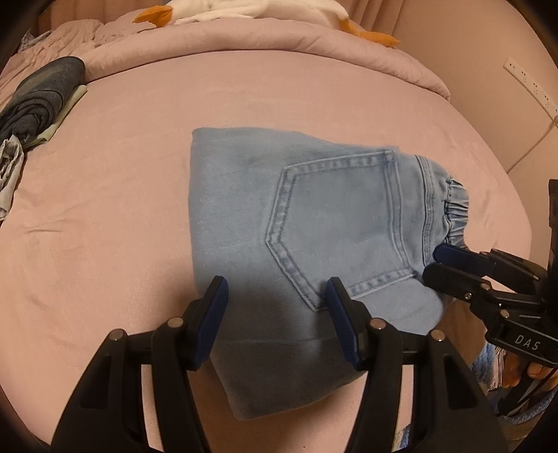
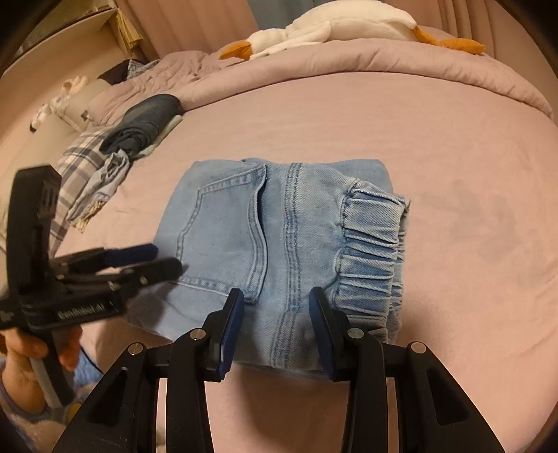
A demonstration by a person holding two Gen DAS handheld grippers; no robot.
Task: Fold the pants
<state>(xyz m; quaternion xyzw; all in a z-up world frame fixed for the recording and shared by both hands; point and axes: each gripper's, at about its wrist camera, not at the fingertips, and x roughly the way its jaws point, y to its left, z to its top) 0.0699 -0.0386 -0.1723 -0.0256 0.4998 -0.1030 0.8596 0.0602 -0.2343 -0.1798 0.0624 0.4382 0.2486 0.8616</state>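
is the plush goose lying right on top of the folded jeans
No, the plush goose lies on the bunched duvet at the far side, well apart from the folded jeans.

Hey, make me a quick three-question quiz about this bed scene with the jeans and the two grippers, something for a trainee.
1. True or false: the jeans lie folded on the bed.
2. Which shows on top of the jeans? A back pocket, B zipper, C belt.
3. Fill in: the soft toy near the top of the bed is white and ____.

Key: 1 true. 2 A. 3 orange.
Both the left gripper and right gripper hover open, gripping nothing.
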